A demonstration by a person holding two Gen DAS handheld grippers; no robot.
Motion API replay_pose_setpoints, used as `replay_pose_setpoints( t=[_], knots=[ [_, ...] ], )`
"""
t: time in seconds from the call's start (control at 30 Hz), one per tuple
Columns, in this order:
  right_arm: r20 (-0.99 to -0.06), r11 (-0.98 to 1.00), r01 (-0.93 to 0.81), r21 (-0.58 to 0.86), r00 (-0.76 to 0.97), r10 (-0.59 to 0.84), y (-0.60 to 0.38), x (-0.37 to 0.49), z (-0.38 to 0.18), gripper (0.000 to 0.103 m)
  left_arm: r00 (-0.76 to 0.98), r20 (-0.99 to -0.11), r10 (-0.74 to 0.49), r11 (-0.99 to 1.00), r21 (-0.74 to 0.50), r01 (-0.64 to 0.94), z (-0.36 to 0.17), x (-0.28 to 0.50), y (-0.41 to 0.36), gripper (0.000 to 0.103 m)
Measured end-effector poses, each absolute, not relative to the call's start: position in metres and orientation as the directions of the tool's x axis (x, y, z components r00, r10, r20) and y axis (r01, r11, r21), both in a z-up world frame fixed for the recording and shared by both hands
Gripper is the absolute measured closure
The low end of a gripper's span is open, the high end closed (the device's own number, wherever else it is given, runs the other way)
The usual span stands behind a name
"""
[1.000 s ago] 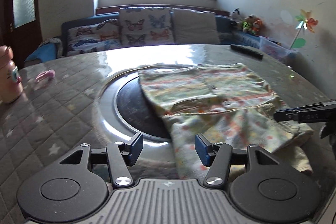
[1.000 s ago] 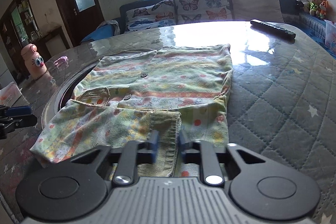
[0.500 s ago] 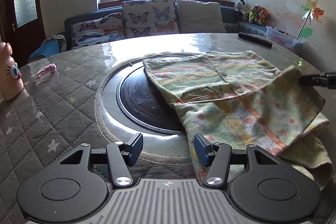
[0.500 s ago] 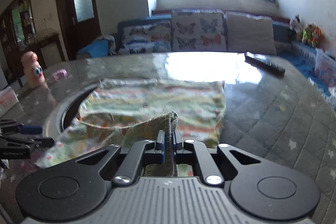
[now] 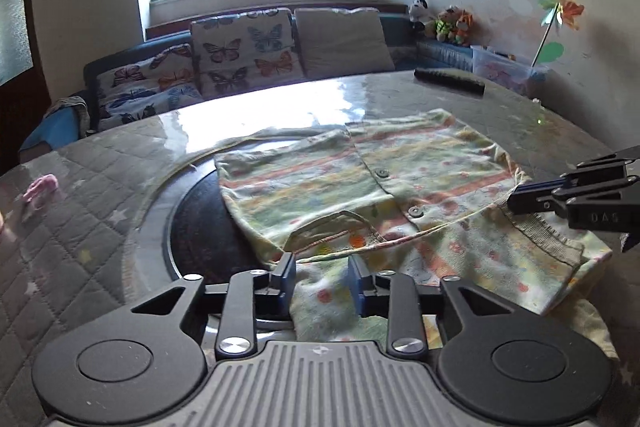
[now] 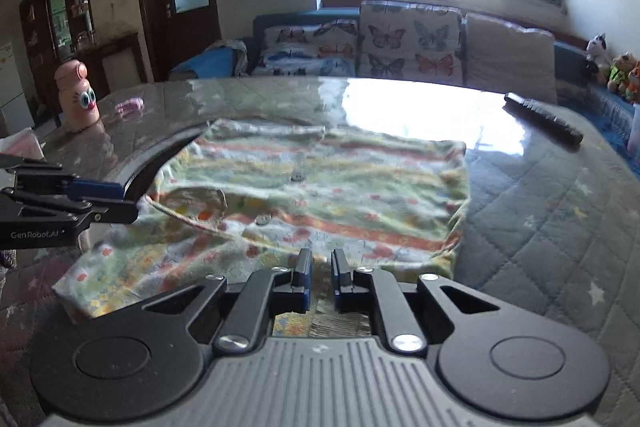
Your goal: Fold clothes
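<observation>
A pale floral button shirt (image 5: 360, 179) lies flat on the round table, partly over a dark round inset (image 5: 200, 227). My right gripper (image 6: 322, 281) is shut on the ribbed sleeve cuff (image 6: 320, 319) and holds the sleeve over the shirt's front. From the left wrist view the right gripper (image 5: 514, 203) comes in from the right, with the cuff (image 5: 548, 235) hanging from it. My left gripper (image 5: 321, 277) is open at the shirt's near left edge, its jaws narrowed, with fabric lying between them. The right wrist view shows the left gripper (image 6: 120, 201) at the shirt (image 6: 320, 179) edge.
The table has a quilted grey cover (image 6: 560, 227). A black remote (image 5: 448, 81) lies at the far right. A pink bottle with a face (image 6: 78, 99) and a small pink item (image 6: 130, 105) sit at the far left. A sofa with butterfly cushions (image 5: 240, 55) stands behind.
My right gripper lifted the cuff and carried the sleeve across the shirt's front. My left gripper moved up to the shirt's edge and its jaws narrowed around the fabric.
</observation>
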State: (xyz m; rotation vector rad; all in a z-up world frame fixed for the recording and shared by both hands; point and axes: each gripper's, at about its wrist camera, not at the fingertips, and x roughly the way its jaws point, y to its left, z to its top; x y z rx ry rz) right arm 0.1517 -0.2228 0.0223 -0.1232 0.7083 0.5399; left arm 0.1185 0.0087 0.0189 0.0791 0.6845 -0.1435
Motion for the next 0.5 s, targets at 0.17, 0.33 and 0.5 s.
replay_pose_setpoints(
  t=[0.17,0.33,0.5],
  knots=[
    [-0.668,0.842,-0.536,0.058,0.606,0.432,-0.226,0.147,0.015,0.093,0.740,-0.667,-0.089,0.986,0.045,0.159,0.005,0.127,0.008,0.075],
    [-0.669,0.816,-0.575,0.050,0.588,0.455,-0.232,0.125,0.024,0.092,0.751,-0.652,-0.108,0.983,0.043,0.178,0.014,0.114,0.002,0.075],
    [-0.679,0.812,-0.582,0.044,0.579,0.452,-0.237,0.108,0.024,0.092,0.758,-0.623,-0.193,0.961,0.038,0.276,0.023,0.089,-0.021,0.074]
  ],
)
